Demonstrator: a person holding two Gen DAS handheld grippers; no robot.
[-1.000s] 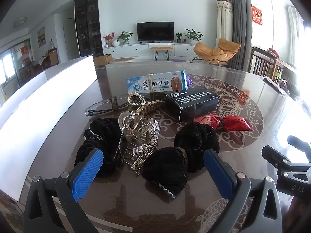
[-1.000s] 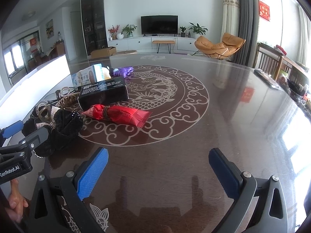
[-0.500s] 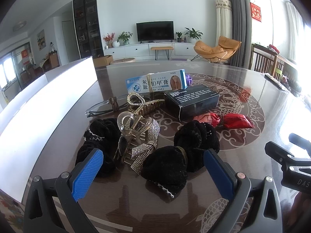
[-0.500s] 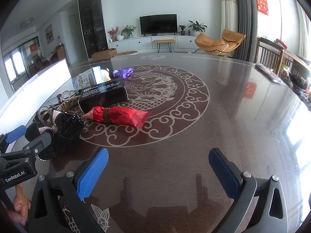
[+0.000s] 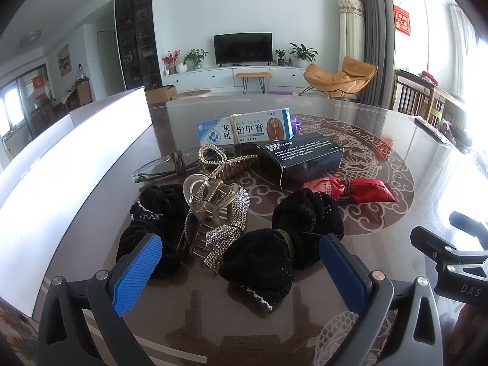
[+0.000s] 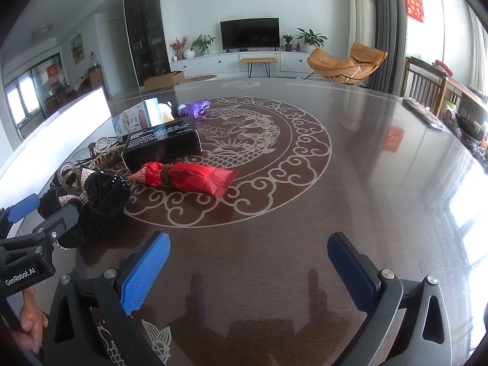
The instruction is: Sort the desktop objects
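Left gripper (image 5: pixel 241 262) nearer scrunchies (image 5: pixel 259 262)

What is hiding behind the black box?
Behind the black box stands a blue and white medicine box, and a purple toy lies past it. The black box covers the medicine box's lower right part, so whatever lies there cannot be seen.

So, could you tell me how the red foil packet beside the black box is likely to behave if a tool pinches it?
The red foil packet is cinched by a tie near one end, so it would probably crumple rather than stay stiff. Its glossy wrap may slip between pads. It lies flat on the table, so rolling seems unlikely.
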